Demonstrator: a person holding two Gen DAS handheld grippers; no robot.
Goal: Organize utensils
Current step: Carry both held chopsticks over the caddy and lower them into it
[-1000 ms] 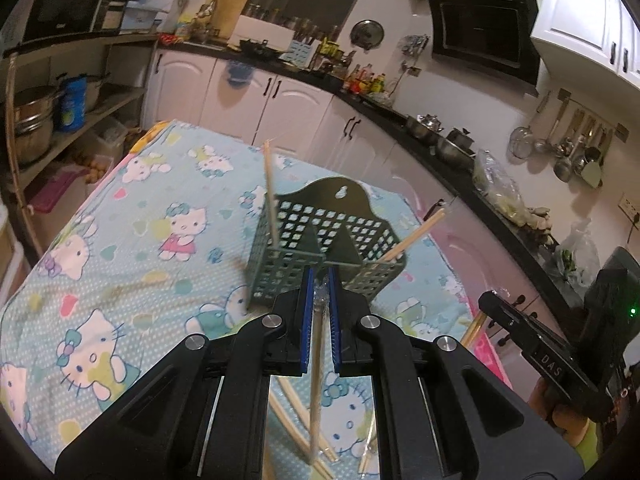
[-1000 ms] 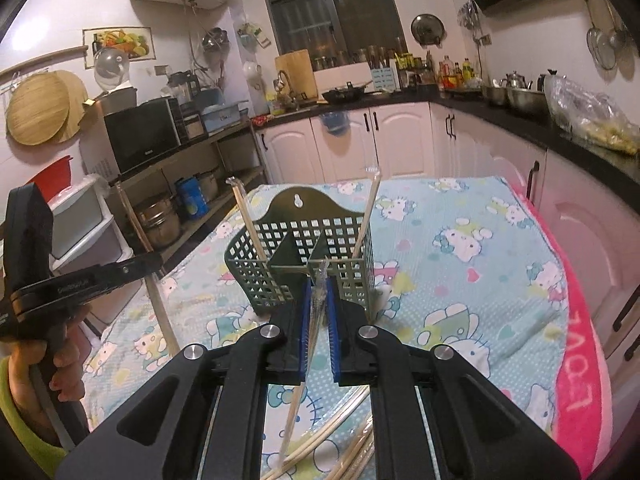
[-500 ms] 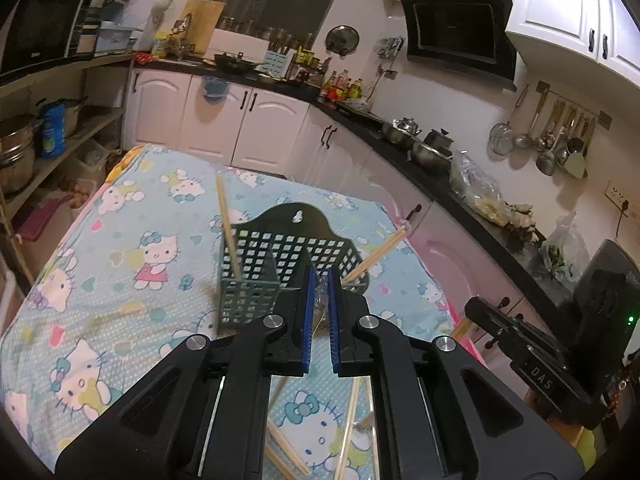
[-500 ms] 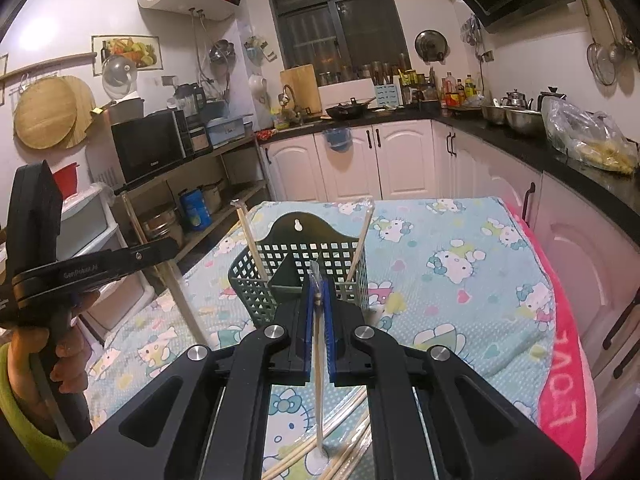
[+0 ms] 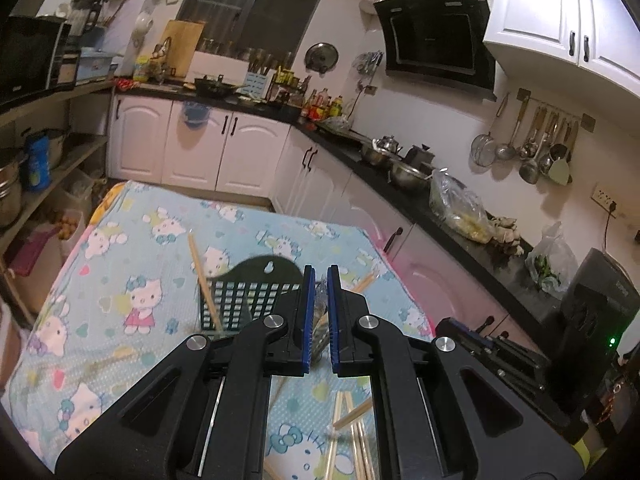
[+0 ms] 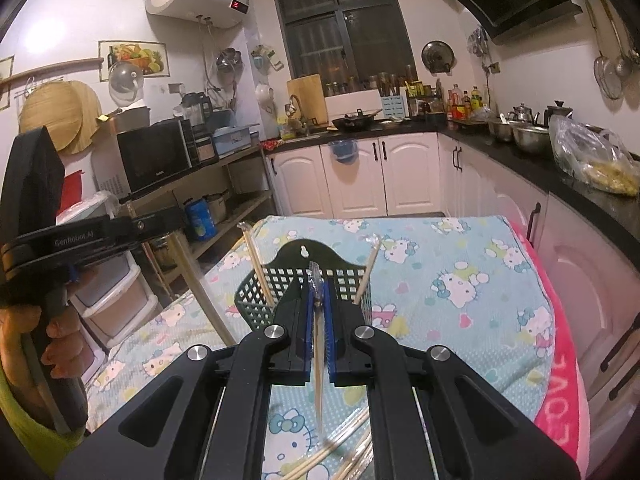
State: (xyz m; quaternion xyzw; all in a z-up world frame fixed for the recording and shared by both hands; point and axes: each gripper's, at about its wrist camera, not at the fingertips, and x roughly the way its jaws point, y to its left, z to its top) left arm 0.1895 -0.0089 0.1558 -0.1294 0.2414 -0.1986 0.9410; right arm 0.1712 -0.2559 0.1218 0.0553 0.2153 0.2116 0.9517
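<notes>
Blue pads line both grippers. The right gripper [image 6: 318, 300] is clamped on a wrapped chopstick [image 6: 319, 344]: its crinkled clear wrapper pokes up past the fingertips and the pale stick hangs down between the pads toward the cloth. The left gripper [image 5: 318, 292] has its pads drawn close with only a narrow slit between them; a wrapped chopstick [image 5: 320, 318] sits in that slit, and from the right view a long stick slants down from this gripper's tip, so it too is gripping 1.

Just beyond both sets of fingers stands the green basket [image 5: 244, 292], a perforated holder with a peaked back plate and a hanging hole, upright on the cloth. In the right view it holds 2 chopsticks, 1 leaning left [image 6: 258, 266] and 1 leaning right [image 6: 368, 270]; a divider splits the basket, but I cannot tell which compartment each is in.

Below the grippers, loose chopsticks [image 5: 352, 432] lie crossed on the blue cartoon-cat cloth [image 5: 132, 264], some in clear wrappers.

In the right view a hand [image 6: 52, 344] grips the left tool's handle at the frame's left edge. White cabinets [image 6: 360, 176] and a black counter [image 5: 420, 196] run behind the table.
</notes>
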